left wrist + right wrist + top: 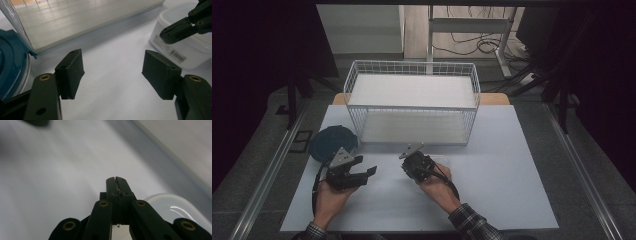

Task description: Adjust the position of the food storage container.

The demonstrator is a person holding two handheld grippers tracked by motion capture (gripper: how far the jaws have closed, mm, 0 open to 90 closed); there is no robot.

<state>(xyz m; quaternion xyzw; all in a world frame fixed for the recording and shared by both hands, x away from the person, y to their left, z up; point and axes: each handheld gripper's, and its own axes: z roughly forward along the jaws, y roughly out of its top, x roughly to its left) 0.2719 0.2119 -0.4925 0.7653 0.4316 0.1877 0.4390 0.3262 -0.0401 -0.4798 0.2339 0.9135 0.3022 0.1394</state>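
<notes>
Lid (331, 142), blue and round: lies flat at the left of the table (492, 190), just beside the left gripper and partly over the table's edge. Could slide off if nudged from the right.

Left gripper (112, 72): jaws well apart, nothing between them but bare table. Points past the lid rather than at it, so needs a turn towards the left before any grab. Risks pushing the lid along rather than lifting it, since a flat lid gives little edge to bite on. Could also scrape a pad on the table by coming in too low.

Right gripper (117, 180): jaws pressed together, with nothing seen between the pads. Hovers at the near rim of the container, close enough to bump it. Cannot take the wall without opening first. Closed tips pressed down on the rim would probably tip or skid so light a box.

Container (180, 47), clear plastic, open-topped, barcode label on its side: stands on the table right of centre, near the front of the wire basket (412, 100). Looks empty and light. Likely to slide against the basket if shoved forward.
</notes>
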